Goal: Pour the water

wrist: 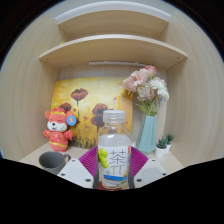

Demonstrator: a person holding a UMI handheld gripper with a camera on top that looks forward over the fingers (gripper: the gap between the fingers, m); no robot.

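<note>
A clear plastic bottle (114, 150) with a white cap and a green-and-white tea label stands upright between my fingers. My gripper (113, 168) is shut on the bottle, the magenta pads (90, 161) pressing its label on both sides. To the left of the fingers sits a dark grey cup (51, 159) on the wooden surface. The bottle's base is hidden below the fingers.
A small orange and white doll (58, 128) stands behind the cup. A floral picture (88, 98) leans on the back wall. A pale blue vase of pink flowers (148, 125) and a tiny potted plant (163, 146) stand to the right. Wooden shelves (112, 45) hang above.
</note>
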